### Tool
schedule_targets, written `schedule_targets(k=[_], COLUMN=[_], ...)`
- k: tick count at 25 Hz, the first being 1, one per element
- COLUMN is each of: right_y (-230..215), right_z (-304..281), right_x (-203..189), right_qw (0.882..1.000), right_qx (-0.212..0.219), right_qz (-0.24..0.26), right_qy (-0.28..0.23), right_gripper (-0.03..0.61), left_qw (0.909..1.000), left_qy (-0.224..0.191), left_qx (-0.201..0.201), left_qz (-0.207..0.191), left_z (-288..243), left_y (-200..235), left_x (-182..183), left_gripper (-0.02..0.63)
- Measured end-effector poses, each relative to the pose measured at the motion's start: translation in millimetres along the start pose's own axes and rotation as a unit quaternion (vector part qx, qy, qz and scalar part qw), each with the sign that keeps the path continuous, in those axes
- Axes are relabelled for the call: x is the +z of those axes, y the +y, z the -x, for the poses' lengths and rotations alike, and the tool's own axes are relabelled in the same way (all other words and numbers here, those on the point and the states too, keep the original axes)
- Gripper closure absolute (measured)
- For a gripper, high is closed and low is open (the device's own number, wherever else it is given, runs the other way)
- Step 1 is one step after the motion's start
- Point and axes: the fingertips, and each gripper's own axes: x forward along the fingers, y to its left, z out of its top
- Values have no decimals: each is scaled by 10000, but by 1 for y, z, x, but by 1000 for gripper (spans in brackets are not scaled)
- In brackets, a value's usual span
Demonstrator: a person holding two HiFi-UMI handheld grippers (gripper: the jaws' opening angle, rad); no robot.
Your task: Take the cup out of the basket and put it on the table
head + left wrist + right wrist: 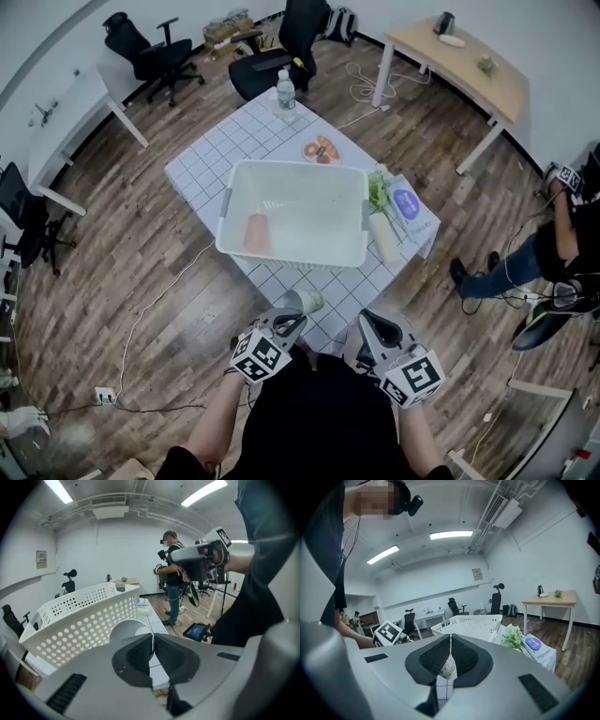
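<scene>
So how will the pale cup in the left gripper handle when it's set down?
Probably light: the left gripper holds the pale cup by one wall alone. That wall looks thin between the shut jaws, so it may dent under pressure. Being round and seemingly empty, it could tip or roll on the table.

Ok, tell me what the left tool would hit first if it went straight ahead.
Probably the perforated near wall of the basket, by its corner; the cup clamped in the left tool would touch first. Depth is unclear.
</scene>
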Motion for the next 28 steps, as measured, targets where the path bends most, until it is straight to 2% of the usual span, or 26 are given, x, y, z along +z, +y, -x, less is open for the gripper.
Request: schedule_targets(k=[6,13,22,28], right_y=[-2,-4,-10,-11], right_z=[-2,-3,-5,-4], right_x=[-2,-5,-5,-4], right_qw=[10000,9998,9997,9996], right_qx=[-58,-131,-189,-194], right_qz=[-38,-93,-167,-195], right_qy=[38,82,56,52], right_gripper=[554,554,554,554], left_qw=[9942,9739,9528,9376], left_qy=[901,1879,2488,2787], left_qx=[-65,-182,-388,-340], left_qz=[-591,-1258,-1694,-2048], left_z=[-18,-36,-50,-52], left_y=[-3,-1,-2,-1], left_x=[-28,-59,-73,-79], left_gripper=[594,594,594,594])
